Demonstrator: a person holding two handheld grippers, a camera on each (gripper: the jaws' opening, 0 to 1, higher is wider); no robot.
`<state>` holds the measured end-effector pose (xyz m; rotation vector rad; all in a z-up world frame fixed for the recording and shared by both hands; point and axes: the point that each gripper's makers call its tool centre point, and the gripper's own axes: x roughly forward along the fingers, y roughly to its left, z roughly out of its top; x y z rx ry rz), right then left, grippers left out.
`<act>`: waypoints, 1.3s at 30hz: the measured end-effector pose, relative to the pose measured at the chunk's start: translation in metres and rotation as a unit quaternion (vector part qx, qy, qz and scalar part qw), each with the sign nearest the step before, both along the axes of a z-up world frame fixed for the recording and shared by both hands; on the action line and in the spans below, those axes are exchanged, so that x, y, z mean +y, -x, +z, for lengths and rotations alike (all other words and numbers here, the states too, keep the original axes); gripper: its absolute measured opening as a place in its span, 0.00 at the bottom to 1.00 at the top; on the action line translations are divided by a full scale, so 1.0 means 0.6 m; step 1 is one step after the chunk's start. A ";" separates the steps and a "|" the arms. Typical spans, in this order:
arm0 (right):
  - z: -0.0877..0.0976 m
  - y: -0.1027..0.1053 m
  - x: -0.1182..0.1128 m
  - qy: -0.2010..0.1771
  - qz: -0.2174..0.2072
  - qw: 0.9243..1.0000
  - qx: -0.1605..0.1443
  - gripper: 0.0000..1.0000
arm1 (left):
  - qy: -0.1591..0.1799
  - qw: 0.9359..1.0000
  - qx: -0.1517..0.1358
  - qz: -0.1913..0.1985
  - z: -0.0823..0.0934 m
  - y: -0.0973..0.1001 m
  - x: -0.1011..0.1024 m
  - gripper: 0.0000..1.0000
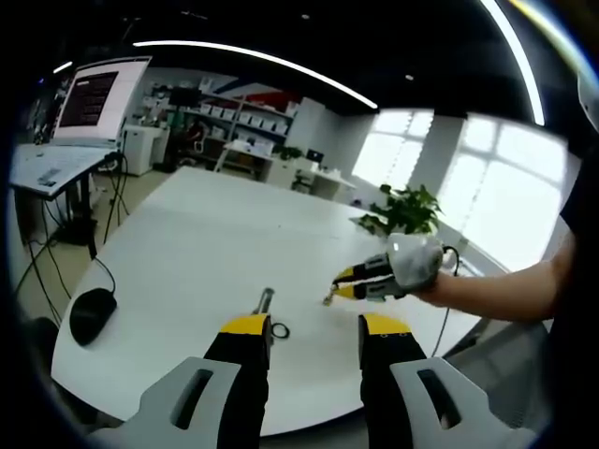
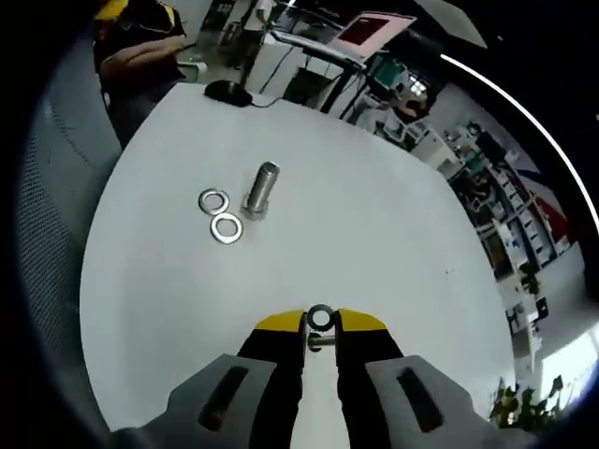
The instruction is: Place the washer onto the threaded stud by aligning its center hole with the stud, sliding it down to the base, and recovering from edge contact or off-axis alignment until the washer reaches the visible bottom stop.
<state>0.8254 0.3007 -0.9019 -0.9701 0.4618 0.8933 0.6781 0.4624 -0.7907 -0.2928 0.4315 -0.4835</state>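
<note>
Jaws of the left gripper (image 1: 316, 329) stand spread in the left gripper view, holding nothing, above the white table (image 1: 197, 253). The threaded stud (image 1: 264, 302) stands just beyond the left-hand jaw tip, a loose washer (image 1: 280, 330) at its foot. Across the table the right gripper (image 1: 343, 284) reaches in with something small pinched at its tips.

In the right gripper view the jaws are pressed together on a washer (image 2: 320, 318), which sits edge-gripped right at the yellow fingertips (image 2: 360, 323), its hole facing the camera, with a second small metal piece just below it between the pads. The stud (image 2: 261, 190) stands well ahead, two spare washers (image 2: 219, 214) lying just beside its base.

Risk, as I judge it: the grip is only on the rim, so the washer may arrive tilted, catch the threads and jam or flip out; the free-standing stud could also topple if nudged
</note>
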 end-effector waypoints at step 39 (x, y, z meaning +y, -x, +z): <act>0.073 -0.053 -0.011 -0.093 -0.043 0.994 0.027 0.02 | 0.000 1.000 0.006 0.005 -0.003 0.001 0.002 0.35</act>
